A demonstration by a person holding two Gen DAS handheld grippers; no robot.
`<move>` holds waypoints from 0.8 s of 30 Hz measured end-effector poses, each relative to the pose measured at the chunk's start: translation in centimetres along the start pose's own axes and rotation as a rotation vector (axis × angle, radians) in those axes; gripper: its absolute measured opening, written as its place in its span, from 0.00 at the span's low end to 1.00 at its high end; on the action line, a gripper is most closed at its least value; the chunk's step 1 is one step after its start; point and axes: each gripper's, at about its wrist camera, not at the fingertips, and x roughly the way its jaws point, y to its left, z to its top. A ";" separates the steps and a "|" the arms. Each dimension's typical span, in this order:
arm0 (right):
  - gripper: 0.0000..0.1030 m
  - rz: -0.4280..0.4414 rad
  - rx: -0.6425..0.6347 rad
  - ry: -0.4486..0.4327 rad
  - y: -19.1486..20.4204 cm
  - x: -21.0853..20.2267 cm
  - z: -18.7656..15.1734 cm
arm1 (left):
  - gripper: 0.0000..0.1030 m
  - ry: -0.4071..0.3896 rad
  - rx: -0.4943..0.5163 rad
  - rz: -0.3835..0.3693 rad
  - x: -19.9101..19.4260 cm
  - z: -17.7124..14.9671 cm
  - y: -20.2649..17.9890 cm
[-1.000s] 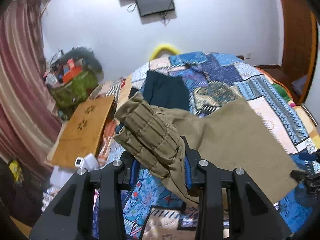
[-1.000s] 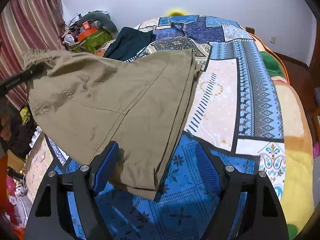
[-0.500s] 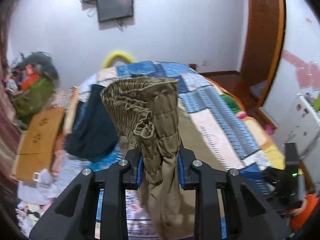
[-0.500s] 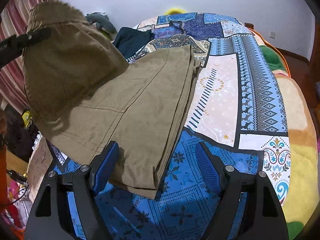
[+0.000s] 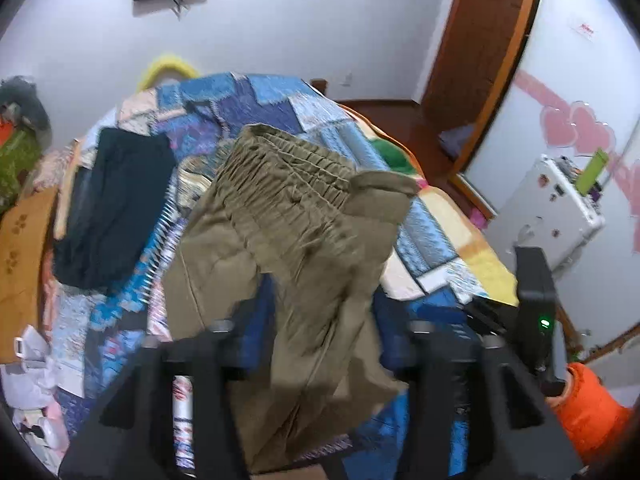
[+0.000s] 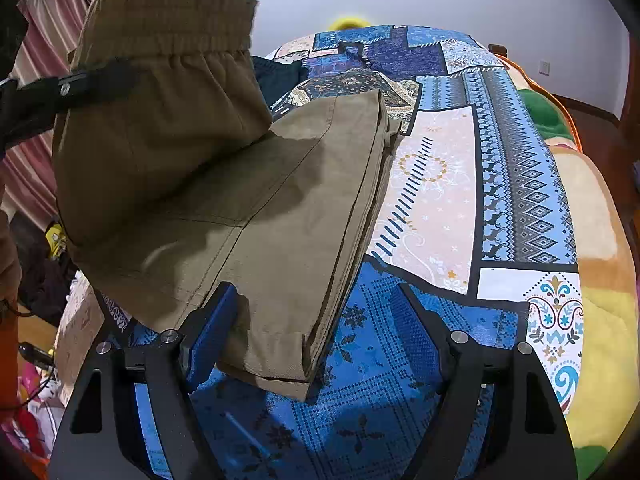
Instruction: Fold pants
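Olive-khaki pants (image 6: 280,208) lie on a patchwork bedspread (image 6: 520,184), legs flat, cuffs near my right gripper. The elastic waistband end (image 6: 168,40) is lifted in the air over the legs. In the left wrist view the pants (image 5: 296,232) drape between the pads of my left gripper (image 5: 324,336), whose jaws now stand wide apart; the view is blurred. In the right wrist view the left gripper's finger (image 6: 80,84) still lies against the raised waistband. My right gripper (image 6: 312,332) is open and empty, hovering just above the cuff end (image 6: 276,360).
A dark navy garment (image 5: 116,204) lies on the bed beyond the pants. A cluttered pile and striped curtain (image 6: 44,60) stand at the left. A white appliance (image 5: 556,208) and wooden door (image 5: 476,56) are at the right. The bed edge with yellow blanket (image 6: 608,280) runs right.
The left gripper has swung the waistband up and over towards the legs, and its jaws have spread from tight on the cloth to wide apart. The right gripper has stayed put.
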 end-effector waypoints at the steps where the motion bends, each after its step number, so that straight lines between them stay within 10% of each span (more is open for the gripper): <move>1: 0.73 0.000 0.000 0.001 0.0 0.0 0.0 | 0.66 -0.005 -0.003 -0.007 -0.2 -0.1 -0.1; 12: 0.73 -0.001 0.014 -0.002 -0.2 -0.2 -0.1 | 0.83 -0.054 0.038 0.164 -0.4 1.1 2.8; 24: 0.73 -0.044 0.053 -0.038 -1.7 -2.6 -0.1 | 0.91 0.091 0.058 0.305 8.9 6.9 9.6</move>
